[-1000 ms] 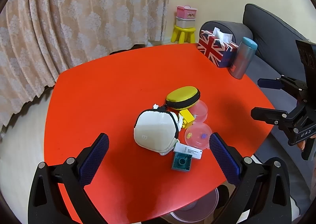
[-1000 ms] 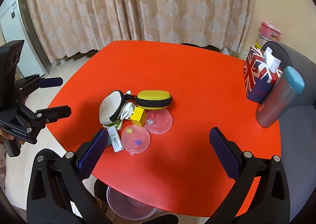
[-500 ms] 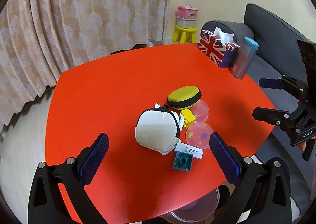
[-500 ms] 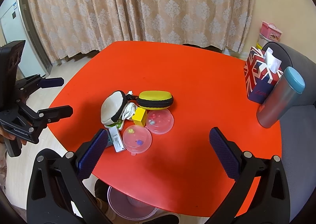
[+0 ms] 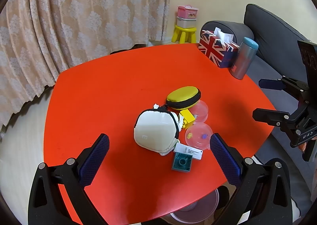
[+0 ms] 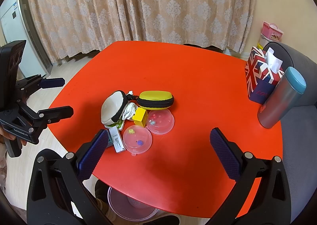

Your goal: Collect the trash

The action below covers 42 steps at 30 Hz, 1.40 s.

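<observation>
With both my left tool (image 5: pixel 158 157) and right tool (image 6: pixel 158 155) wide open and empty above the tabletop (image 6: pixel 198 78), the crumpled tissue (image 6: pixel 129 111) lies ahead, wedged between pouch (image 6: pixel 113 108) and yellow block (image 6: pixel 141 116), where a careless pinch could snag either.

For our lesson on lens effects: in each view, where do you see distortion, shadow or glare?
Left wrist view: the curtain bows outward, black corners ring the fisheye circle, and a soft shadow lies on the table near the right gripper. Right wrist view: the same curved edges, a dark shadow on the near table edge, and no strong glare.
</observation>
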Tool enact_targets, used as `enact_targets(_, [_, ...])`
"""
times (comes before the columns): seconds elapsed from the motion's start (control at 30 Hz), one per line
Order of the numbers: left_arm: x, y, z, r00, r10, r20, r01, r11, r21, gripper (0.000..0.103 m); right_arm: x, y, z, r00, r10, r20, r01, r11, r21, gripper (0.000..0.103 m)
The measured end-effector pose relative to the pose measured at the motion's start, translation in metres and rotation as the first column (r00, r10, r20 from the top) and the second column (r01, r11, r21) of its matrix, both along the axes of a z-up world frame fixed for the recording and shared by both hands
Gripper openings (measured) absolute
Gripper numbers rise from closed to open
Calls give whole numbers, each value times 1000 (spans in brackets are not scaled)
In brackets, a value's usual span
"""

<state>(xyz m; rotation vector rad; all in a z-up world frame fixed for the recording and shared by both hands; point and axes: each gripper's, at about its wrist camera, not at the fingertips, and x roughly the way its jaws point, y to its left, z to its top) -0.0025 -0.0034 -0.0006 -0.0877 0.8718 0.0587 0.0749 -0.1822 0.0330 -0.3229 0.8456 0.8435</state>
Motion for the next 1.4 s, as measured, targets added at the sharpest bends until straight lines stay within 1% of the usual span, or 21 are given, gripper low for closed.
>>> enact_targets(0.5, [0,0,0,1000,0,-1,0,1000,1,97,0,0,0,1000,0,-1,0,1000,0,100])
enact_targets(0.8, [3,-4,-3,1000,-5,-9,5,1000,13,97,-1,0,-1,1000,2,-2,-2,1000,-2,100])
enact_targets(1.17, [17,6,-8,999,-15,-36,14,1000,-23,97,-3,2,-9,1000,2,-12,-2,1000,-5,100])
enact_targets(1.23, [22,9,-12,999,-20,-48,18,999,-42,97,-4,1,-11,1000,1,-15,-1,1000,-7,100])
enact_targets(1.4, [40,19,-28,995,-18,-94,12,998,-62,97,2,1,-14,1000,-3,-28,3,1000,-10,100])
